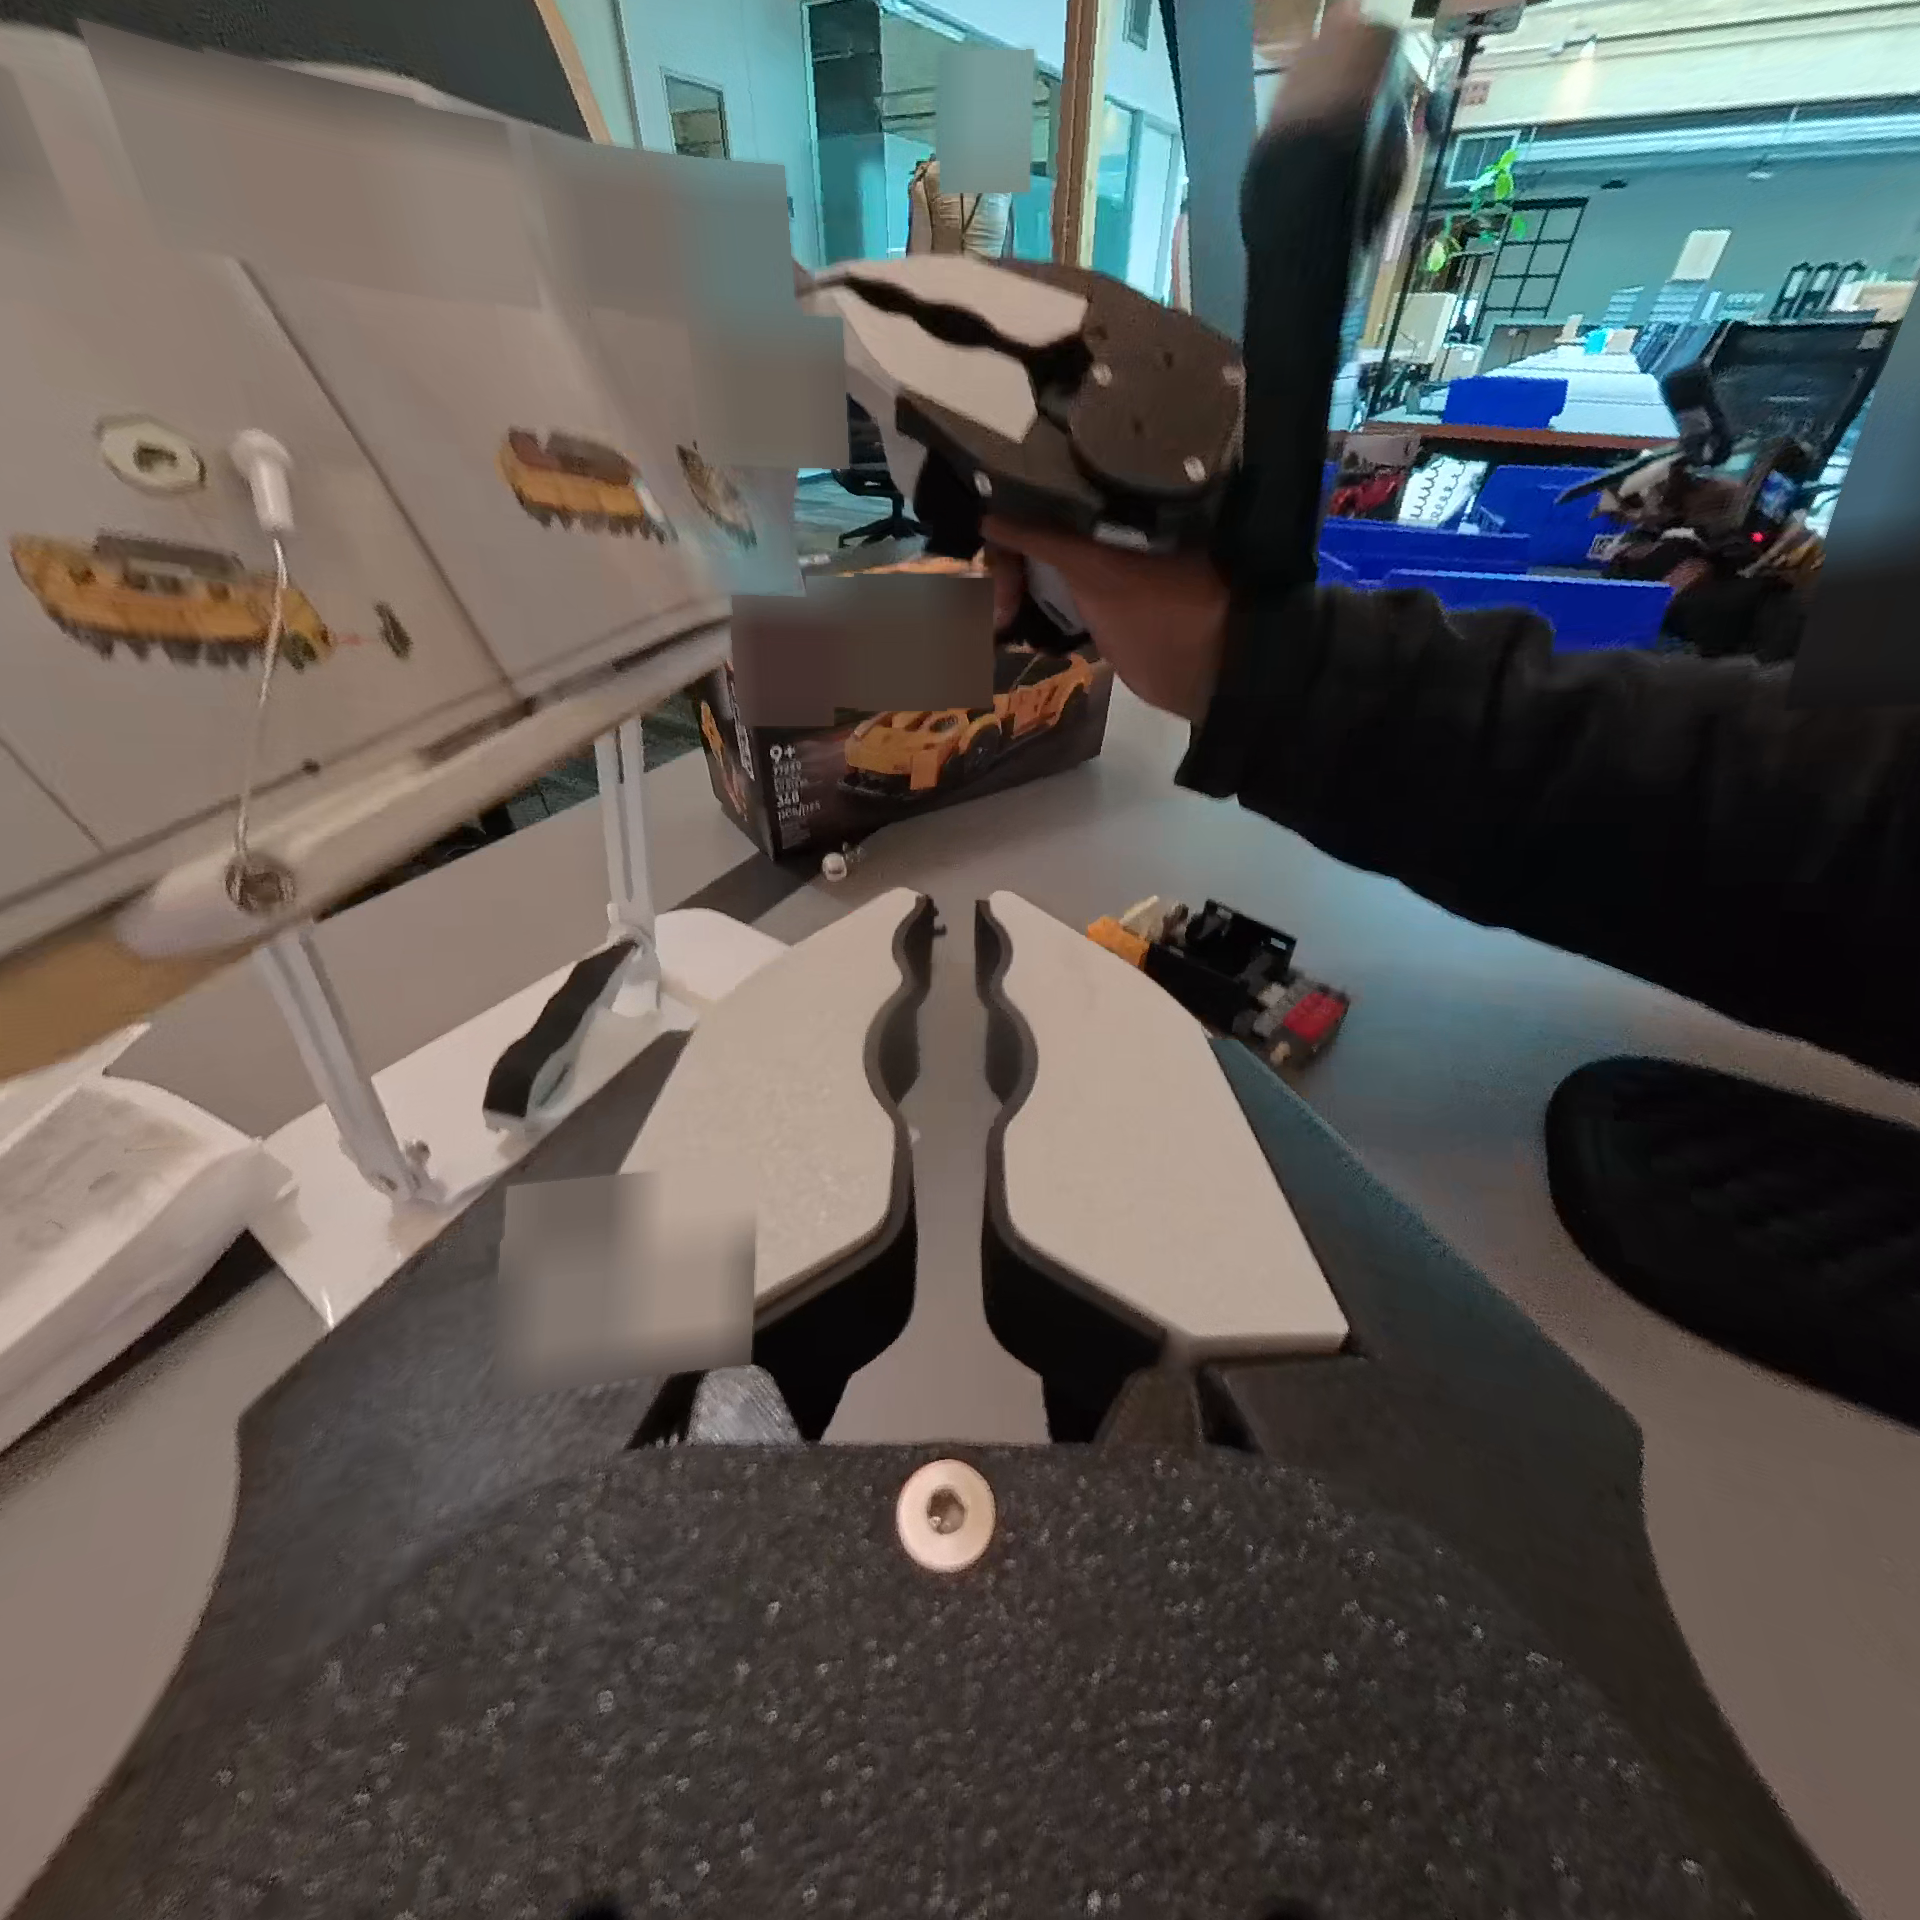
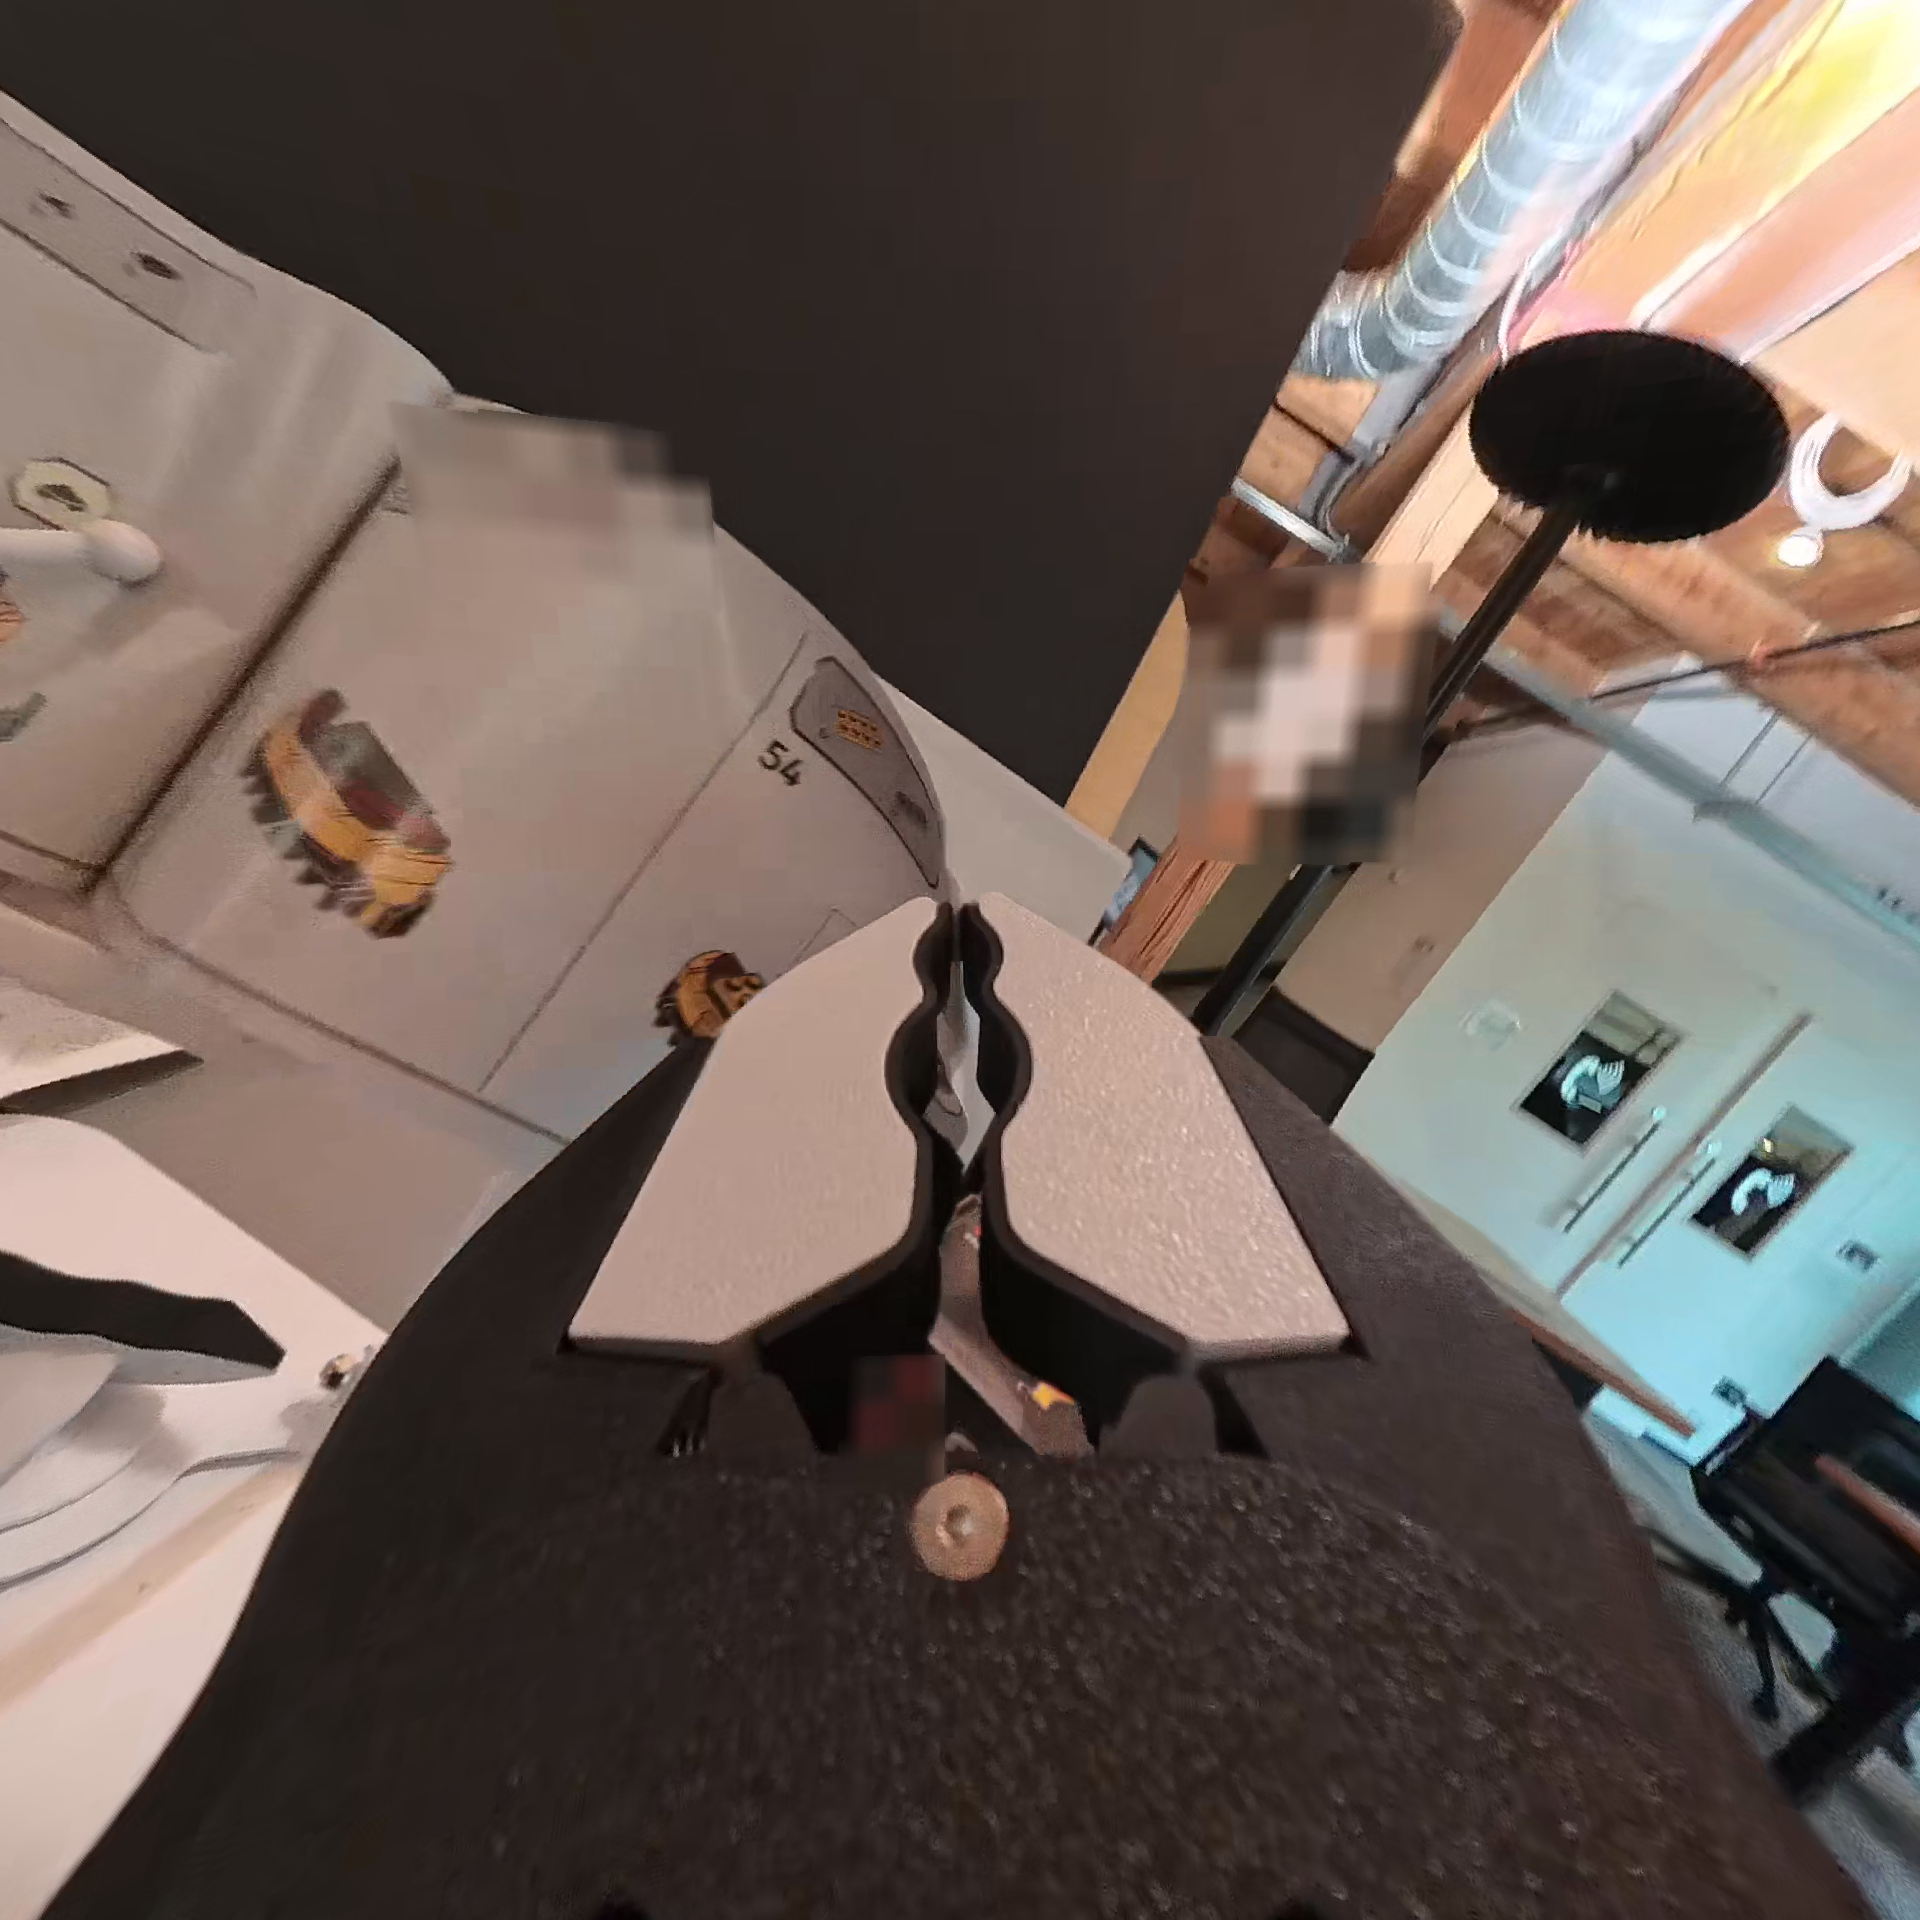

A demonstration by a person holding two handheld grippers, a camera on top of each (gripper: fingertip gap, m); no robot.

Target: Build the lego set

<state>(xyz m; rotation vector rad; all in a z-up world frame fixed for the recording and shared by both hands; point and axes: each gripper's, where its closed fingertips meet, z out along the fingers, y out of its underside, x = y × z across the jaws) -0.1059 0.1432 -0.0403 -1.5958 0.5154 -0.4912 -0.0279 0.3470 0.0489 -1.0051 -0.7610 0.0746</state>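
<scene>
Black lego build (image 1: 1231,971), orange-ended, red-tipped; lies on table (image 1: 1455,1039).

The left gripper (image 1: 958,914) has pale grey finger plates edged in black on a speckled black body, above a plain grey worktop (image 1: 1455,1049). The part-built lego model (image 1: 1231,971) mixes black, orange, white and red, while the set box (image 1: 914,743) is dark with a yellow-orange car. The booklet pages (image 2: 499,727) are light grey with yellow car drawings.

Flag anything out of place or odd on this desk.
Nothing is spilled or visibly broken. The partly built black and orange lego car sits flat on the grey table, and the open instruction booklet rests on its white stand.
</scene>
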